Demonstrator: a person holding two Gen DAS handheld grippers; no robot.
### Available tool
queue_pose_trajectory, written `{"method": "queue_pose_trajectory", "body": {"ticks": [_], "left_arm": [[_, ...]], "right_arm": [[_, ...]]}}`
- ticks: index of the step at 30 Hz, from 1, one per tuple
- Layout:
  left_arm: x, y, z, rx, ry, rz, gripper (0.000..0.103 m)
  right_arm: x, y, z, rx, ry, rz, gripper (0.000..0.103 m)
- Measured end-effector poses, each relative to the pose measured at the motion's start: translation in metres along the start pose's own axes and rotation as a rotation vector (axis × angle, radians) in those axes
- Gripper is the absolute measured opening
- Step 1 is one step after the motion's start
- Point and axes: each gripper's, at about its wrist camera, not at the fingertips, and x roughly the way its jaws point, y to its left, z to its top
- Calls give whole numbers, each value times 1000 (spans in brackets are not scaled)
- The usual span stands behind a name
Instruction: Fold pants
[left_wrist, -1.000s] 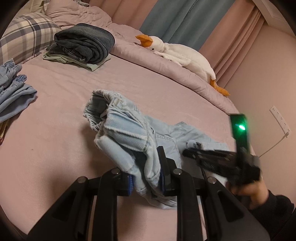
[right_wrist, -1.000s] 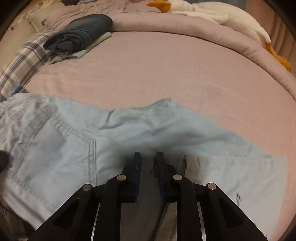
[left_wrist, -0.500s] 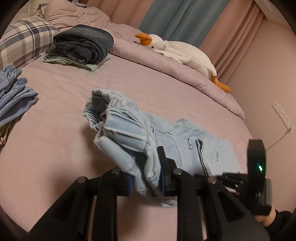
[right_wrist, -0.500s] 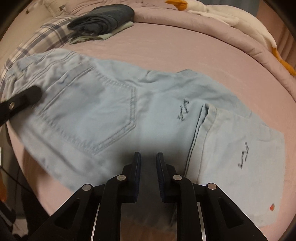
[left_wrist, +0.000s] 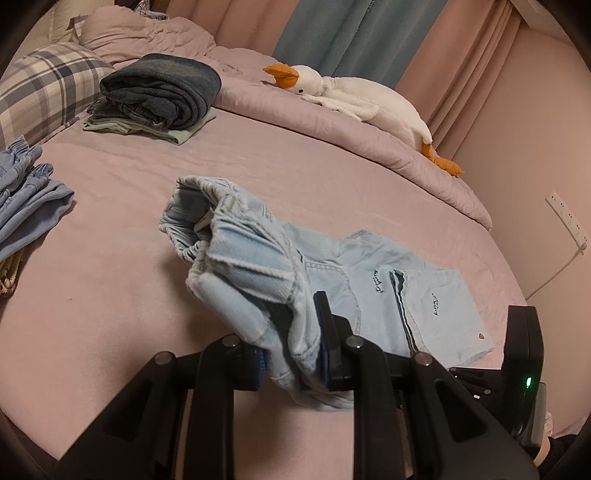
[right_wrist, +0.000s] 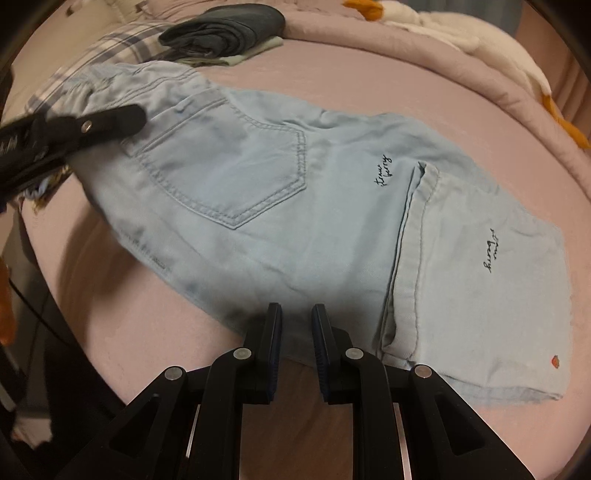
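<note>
Lifting the waistband end of the light denim pants (left_wrist: 255, 280) off the pink bed (left_wrist: 122, 258), the left tongs (left_wrist: 290, 354) are clamped on a bunched wad of that fabric, while the leg end lies flat with its cuff already doubled over. The right tongs (right_wrist: 296, 343) hover at the near edge, slightly parted, holding nothing. The next move, likely, is carrying the waistband across onto the legs.
</note>
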Motion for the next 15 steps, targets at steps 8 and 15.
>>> {"method": "queue_pose_trajectory", "body": {"ticks": [8,15], "left_arm": [[-5,-12,6,43,-13,13,21],[-8,-53,20,148,-39,-46,21]], "right_arm": [[-42,-44,-4,196,-128,214,20],[-44,-112,-11,439,-189,288,20]]}}
